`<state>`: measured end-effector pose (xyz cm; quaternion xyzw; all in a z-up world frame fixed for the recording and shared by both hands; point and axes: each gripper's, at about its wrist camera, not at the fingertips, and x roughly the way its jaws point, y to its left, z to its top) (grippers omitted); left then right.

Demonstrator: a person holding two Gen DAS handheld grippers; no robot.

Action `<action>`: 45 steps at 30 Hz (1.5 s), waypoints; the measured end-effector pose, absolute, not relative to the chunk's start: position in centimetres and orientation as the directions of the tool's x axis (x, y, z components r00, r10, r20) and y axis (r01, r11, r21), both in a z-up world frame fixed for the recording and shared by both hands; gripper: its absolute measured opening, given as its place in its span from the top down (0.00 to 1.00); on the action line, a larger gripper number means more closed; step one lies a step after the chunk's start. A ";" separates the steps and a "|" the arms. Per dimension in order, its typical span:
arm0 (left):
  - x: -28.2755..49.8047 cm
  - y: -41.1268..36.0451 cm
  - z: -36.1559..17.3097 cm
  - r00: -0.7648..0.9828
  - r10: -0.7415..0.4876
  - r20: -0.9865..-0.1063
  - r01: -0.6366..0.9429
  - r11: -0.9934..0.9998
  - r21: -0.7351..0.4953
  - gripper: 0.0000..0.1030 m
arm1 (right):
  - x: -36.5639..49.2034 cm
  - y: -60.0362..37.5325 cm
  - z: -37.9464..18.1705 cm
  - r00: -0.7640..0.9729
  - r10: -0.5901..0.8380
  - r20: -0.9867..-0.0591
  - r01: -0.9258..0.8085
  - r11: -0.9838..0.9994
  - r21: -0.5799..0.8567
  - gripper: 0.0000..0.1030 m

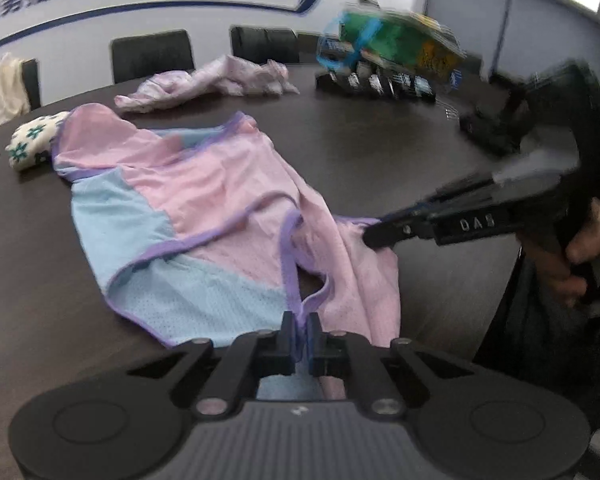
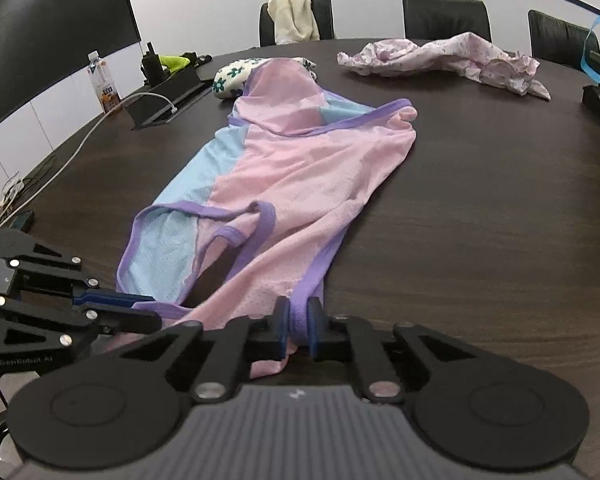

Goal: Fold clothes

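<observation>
A pink and light-blue mesh garment (image 1: pixel 204 208) with purple trim lies stretched along the dark table (image 1: pixel 380 160), its hood end far from me. My left gripper (image 1: pixel 299 334) is shut on the purple trim at the near blue corner. In the right wrist view the same garment (image 2: pixel 300 184) runs away from the camera, and my right gripper (image 2: pixel 299 326) is shut on the purple hem of the pink side. The right gripper (image 1: pixel 380 236) shows from the side in the left view, pinching the pink edge. The left gripper (image 2: pixel 140 312) appears at the lower left of the right view.
A crumpled pale floral garment (image 2: pixel 452 60) lies further back, and a white cloth with green flowers (image 2: pixel 236 76) sits by the hood. Black chairs (image 2: pixel 446 16) line the far edge, one draped with a cream garment (image 2: pixel 294 12). A bottle (image 2: pixel 104 84), cable and black box stand left; a colourful bag (image 1: pixel 396 40) at the back right.
</observation>
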<state>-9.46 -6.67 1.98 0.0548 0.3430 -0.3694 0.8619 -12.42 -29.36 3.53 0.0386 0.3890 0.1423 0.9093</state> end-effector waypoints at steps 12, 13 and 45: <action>-1.9 0.7 3.4 0.663 -0.474 -0.579 0.279 0.874 -0.397 0.92 | -8.0 -27.6 6.5 0.801 0.271 -0.535 -0.158 0.956 0.248 0.94; -1.1 0.5 3.0 0.662 -0.450 -0.599 0.257 0.888 -0.382 0.89 | -7.1 -26.9 6.5 0.810 0.252 -0.530 -0.147 0.961 0.233 0.93; -8.1 -0.7 5.6 0.772 -0.378 -0.512 0.306 0.926 -0.222 0.99 | -8.4 -18.0 2.4 0.849 -0.013 -0.529 -0.199 0.918 -0.342 0.64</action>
